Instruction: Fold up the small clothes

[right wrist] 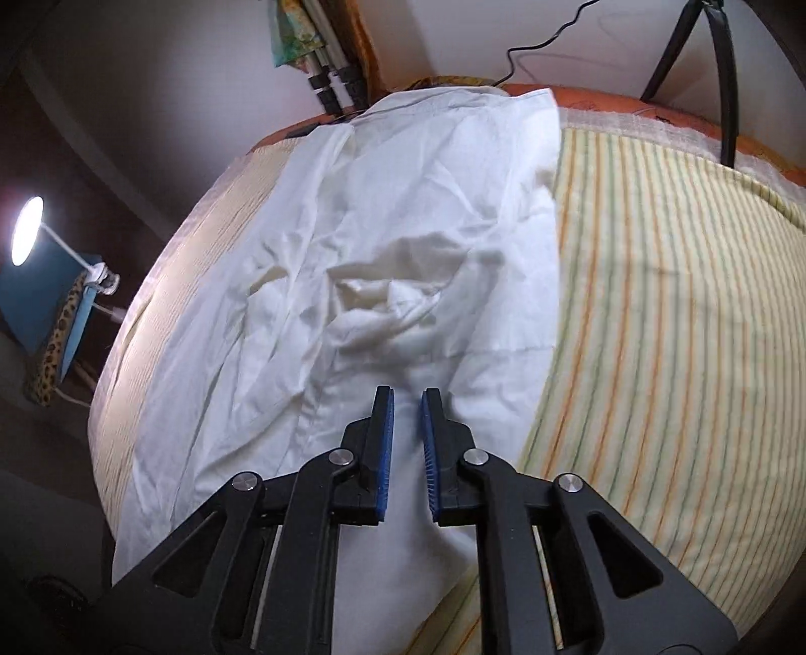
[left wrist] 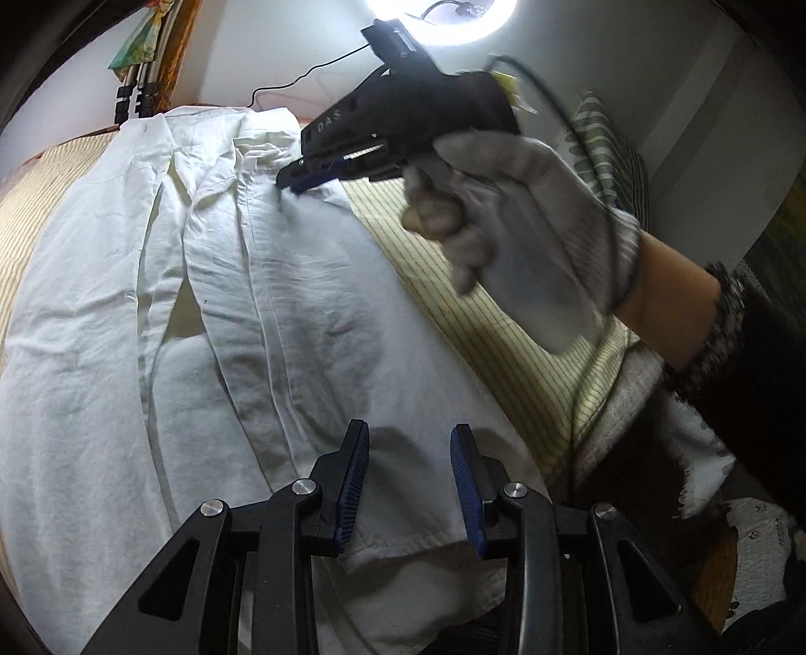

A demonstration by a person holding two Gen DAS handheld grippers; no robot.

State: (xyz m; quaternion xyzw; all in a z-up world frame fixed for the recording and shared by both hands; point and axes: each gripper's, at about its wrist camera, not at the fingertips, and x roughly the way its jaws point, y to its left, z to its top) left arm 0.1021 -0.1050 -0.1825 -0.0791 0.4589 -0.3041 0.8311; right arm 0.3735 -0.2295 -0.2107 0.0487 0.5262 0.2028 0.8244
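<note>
A white shirt [left wrist: 262,282] lies spread on a striped yellow cloth [left wrist: 504,322] over the table. My left gripper [left wrist: 410,438] is open, its blue pads on either side of the shirt's near hem. My right gripper [left wrist: 289,184], held by a gloved hand [left wrist: 524,221], pinches the shirt near its collar at the far end. In the right wrist view the right gripper [right wrist: 407,398] has its pads nearly closed on a raised ridge of white fabric [right wrist: 403,312], and the rest of the shirt is wrinkled ahead of it.
A ring lamp [left wrist: 443,15] shines above the table's far end. A desk lamp [right wrist: 25,229] and a blue stool [right wrist: 50,302] stand at the left. Tripod legs [right wrist: 725,75] and a black cable [right wrist: 534,45] are at the far edge. A towel [left wrist: 705,453] lies at the right.
</note>
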